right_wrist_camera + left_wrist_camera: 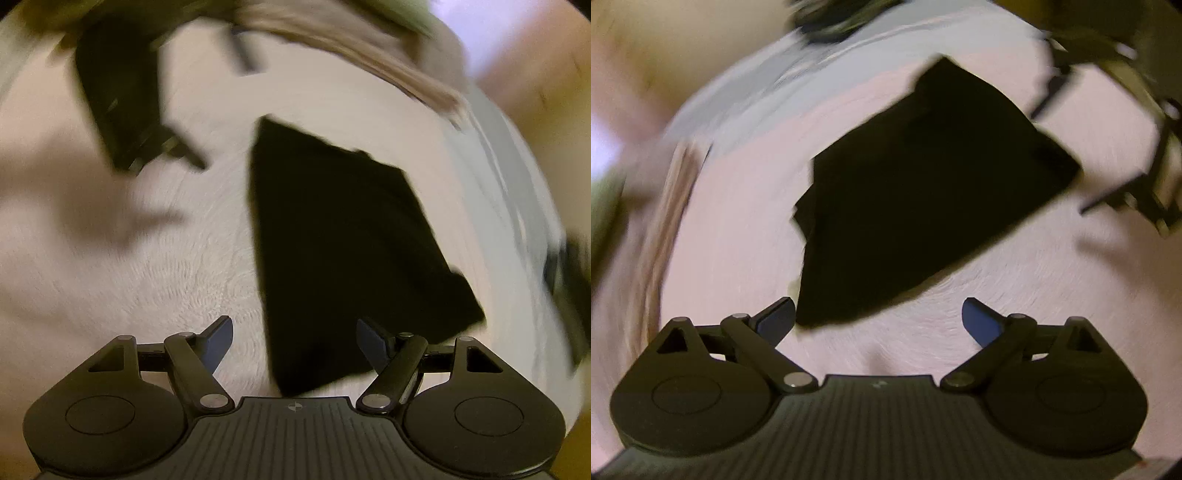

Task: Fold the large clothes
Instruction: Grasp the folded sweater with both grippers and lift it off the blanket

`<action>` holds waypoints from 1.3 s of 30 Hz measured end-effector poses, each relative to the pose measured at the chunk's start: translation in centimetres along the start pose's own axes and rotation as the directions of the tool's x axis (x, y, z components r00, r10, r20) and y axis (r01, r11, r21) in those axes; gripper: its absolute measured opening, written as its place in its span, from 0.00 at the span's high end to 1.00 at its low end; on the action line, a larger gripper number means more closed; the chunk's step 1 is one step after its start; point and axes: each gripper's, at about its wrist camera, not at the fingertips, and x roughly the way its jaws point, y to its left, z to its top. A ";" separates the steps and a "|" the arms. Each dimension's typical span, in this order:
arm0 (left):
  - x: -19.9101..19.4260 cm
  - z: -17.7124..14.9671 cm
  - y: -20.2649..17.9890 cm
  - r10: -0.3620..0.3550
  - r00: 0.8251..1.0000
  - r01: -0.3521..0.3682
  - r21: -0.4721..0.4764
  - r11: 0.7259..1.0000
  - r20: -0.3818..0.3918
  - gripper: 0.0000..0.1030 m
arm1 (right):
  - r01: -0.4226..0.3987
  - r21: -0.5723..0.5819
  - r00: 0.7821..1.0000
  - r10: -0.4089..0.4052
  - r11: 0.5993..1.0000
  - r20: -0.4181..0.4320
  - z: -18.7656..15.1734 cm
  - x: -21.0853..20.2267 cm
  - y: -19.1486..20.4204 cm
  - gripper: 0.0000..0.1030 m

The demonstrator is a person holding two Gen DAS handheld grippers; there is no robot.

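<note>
A black garment (923, 192) lies folded into a compact flat shape on a white textured bedcover (1015, 295). My left gripper (879, 321) hangs above the cover just short of the garment's near corner, open, nothing between its fingers. In the right wrist view the same black garment (343, 240) lies ahead, its near edge passing under my right gripper (295, 343), which is open and holds nothing. The other gripper (125, 110) shows blurred at the upper left of that view, and the right one (1137, 177) at the right edge of the left wrist view.
A pale grey-blue cloth (783, 85) lies along the far side of the bedcover. Tan fabric (354, 48) runs along the cover's far edge in the right wrist view. Both views are smeared by motion.
</note>
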 end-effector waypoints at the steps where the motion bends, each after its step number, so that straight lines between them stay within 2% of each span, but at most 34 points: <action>1: 0.8 -0.5 -0.7 0.020 0.999 -0.022 0.082 0.996 0.030 0.07 | 0.028 -0.071 1.000 -0.028 0.997 0.006 -0.2 1.2 1.2 0.31; 4: 3.6 -1.6 -1.7 0.034 0.997 -0.048 0.224 0.973 0.063 0.07 | 0.117 -0.199 0.993 -0.117 0.973 0.016 -1.3 4.5 3.0 0.31; 7: 6.2 -2.3 -2.2 0.047 0.994 -0.076 0.323 0.943 0.097 0.08 | 0.186 -0.250 0.983 -0.179 0.950 0.048 -2.7 6.6 2.8 0.31; 9: 7.5 -2.6 -2.5 0.062 0.990 -0.107 0.396 0.912 0.124 0.09 | 0.232 -0.289 0.973 -0.222 0.929 0.068 -3.3 7.4 2.4 0.31; 11: 8.4 -2.8 -2.6 0.079 0.984 -0.145 0.464 0.874 0.160 0.11 | 0.230 -0.290 0.973 -0.214 0.929 0.084 -4.0 7.4 1.3 0.31; 12: 8.8 -2.8 -2.7 0.088 0.981 -0.164 0.501 0.850 0.171 0.14 | 0.220 -0.283 0.975 -0.203 0.933 0.088 -4.1 7.2 0.9 0.39; 13: 9.2 -2.7 -2.7 0.090 0.980 -0.171 0.527 0.832 0.175 0.26 | 0.197 -0.279 0.980 -0.180 0.940 0.087 -4.2 6.8 0.4 0.57; 14: 9.4 -2.4 -2.6 0.100 0.979 -0.183 0.545 0.818 0.179 0.38 | 0.186 -0.276 0.982 -0.169 0.943 0.086 -4.1 6.3 0.2 0.63; 15: 9.4 -2.1 -2.6 0.100 0.980 -0.183 0.564 0.805 0.174 0.43 | 0.183 -0.273 0.982 -0.164 0.944 0.091 -4.1 5.7 0.3 0.73; 16: 9.2 -1.7 -2.6 0.085 0.982 -0.167 0.578 0.798 0.167 0.58 | 0.172 -0.256 0.984 -0.152 0.951 0.096 -3.9 4.8 -0.4 0.77; 17: 8.8 -1.3 -2.5 0.070 0.985 -0.150 0.588 0.795 0.157 0.67 | 0.154 -0.226 0.986 -0.136 0.962 0.095 -3.6 4.0 -1.2 0.79; 19: 7.4 0.1 -1.8 0.043 0.989 -0.116 0.578 0.808 0.138 0.70 | 0.111 -0.174 0.991 -0.097 0.978 0.089 -3.1 1.9 -3.2 0.80; 21: 5.5 1.9 -0.6 -0.001 0.995 -0.055 0.534 0.843 0.104 0.73 | 0.069 -0.150 0.995 -0.058 0.986 0.078 -2.2 0.0 -5.6 0.81; 23: 3.3 4.7 1.0 -0.075 0.996 0.046 0.458 0.888 0.046 0.74 | -0.003 -0.137 0.998 0.011 0.991 0.057 -1.5 -2.3 -8.5 0.81; 24: 2.5 5.9 1.6 -0.104 0.994 0.086 0.427 0.900 0.020 0.74 | -0.050 -0.124 0.997 0.056 0.991 0.047 -1.1 -3.6 -10.1 0.81; 26: 0.7 8.9 3.1 -0.178 0.983 0.178 0.367 0.913 -0.035 0.75 | -0.143 -0.112 0.989 0.147 0.983 0.034 -0.7 -5.8 -13.2 0.81; 30: -1.6 14.7 5.6 -0.278 0.956 0.292 0.277 0.915 -0.092 0.76 | -0.285 -0.091 0.958 0.286 0.954 0.003 -0.6 -9.6 -19.1 0.81; 35: -2.6 23.9 8.8 -0.328 0.939 0.342 0.226 0.912 -0.100 0.76 | -0.374 -0.084 0.927 0.375 0.924 0.006 -2.0 -13.4 -27.8 0.82; 39: -1.3 33.9 12.8 -0.302 0.951 0.310 0.195 0.931 -0.067 0.76 | -0.384 -0.081 0.920 0.388 0.920 0.047 -4.1 -15.2 -37.5 0.82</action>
